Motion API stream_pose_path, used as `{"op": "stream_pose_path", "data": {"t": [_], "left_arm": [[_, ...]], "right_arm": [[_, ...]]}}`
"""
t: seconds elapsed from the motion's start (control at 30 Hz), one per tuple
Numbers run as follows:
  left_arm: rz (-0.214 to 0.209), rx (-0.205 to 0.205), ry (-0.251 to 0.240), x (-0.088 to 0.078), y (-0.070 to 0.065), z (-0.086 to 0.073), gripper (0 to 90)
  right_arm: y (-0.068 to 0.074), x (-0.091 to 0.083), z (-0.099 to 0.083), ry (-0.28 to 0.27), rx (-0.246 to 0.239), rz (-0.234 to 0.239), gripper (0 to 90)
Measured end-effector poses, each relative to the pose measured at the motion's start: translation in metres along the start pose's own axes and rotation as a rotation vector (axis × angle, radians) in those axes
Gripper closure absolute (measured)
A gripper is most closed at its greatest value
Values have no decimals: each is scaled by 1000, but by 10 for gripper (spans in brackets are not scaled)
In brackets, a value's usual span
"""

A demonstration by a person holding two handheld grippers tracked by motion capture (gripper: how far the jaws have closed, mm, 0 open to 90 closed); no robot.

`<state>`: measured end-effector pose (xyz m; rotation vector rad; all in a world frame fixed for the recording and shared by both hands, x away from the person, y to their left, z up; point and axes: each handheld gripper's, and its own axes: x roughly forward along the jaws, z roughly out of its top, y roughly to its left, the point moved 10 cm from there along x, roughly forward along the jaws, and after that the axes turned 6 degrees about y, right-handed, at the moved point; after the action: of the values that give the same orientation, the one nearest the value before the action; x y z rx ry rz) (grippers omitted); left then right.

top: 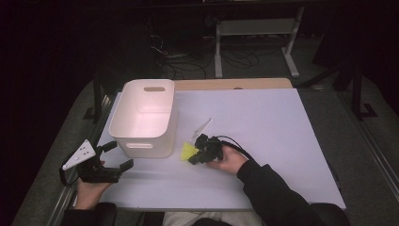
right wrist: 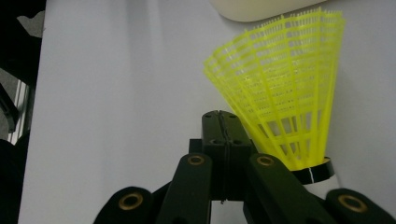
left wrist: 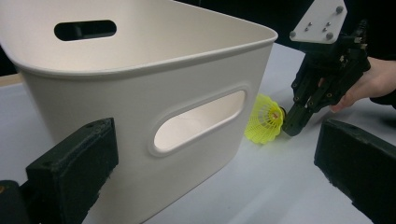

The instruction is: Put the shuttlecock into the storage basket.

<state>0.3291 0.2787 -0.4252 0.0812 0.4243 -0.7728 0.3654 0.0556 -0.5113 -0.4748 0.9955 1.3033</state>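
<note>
Table: a wide rectangular table with a matte pale lavender-white top (top: 263,141), flat and smooth, with a bare wooden strip along its far edge.

Bin: a white moulded-plastic storage bin with rounded corners and slot handles (top: 143,117), standing upright toward the table's left side; rigid, glossy, thin-walled, and apparently empty inside.

Left gripper: the black two-jaw left gripper with a grey three-cornered plate (top: 114,155) hovers at the table's near-left edge, just beside the bin's near wall. Its jaws stand spread wide with nothing between them, their pads rough and foam-like.

Right gripper: the black right gripper (left wrist: 293,122) sits low near the bin's near-right corner. In the right gripper view its jaws look pressed together, and the shuttlecock lies just beside them, not between. Whether anything is pinched cannot be told for sure.

Shuttlecock: a neon-yellow plastic shuttlecock with an open mesh skirt and a dark-banded base (right wrist: 285,102) lies on the table close to the bin, skirt flaring toward it.

Handling: probably feather-light, liable to roll or skid when nudged. The skirt is springy lattice that would squash under a grip; the firm rounded base is the better hold.

Small item: a thin clear-and-white sliver (top: 201,128) on the table beyond; too small to identify.
</note>
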Motion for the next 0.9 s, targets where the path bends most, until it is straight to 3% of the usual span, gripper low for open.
{"op": "stream_pose_path", "data": {"t": [0.9], "left_arm": [[-1, 0, -1, 0, 0, 0, 0]], "right_arm": [[-20, -3, 4, -54, 52, -42, 887]]}}
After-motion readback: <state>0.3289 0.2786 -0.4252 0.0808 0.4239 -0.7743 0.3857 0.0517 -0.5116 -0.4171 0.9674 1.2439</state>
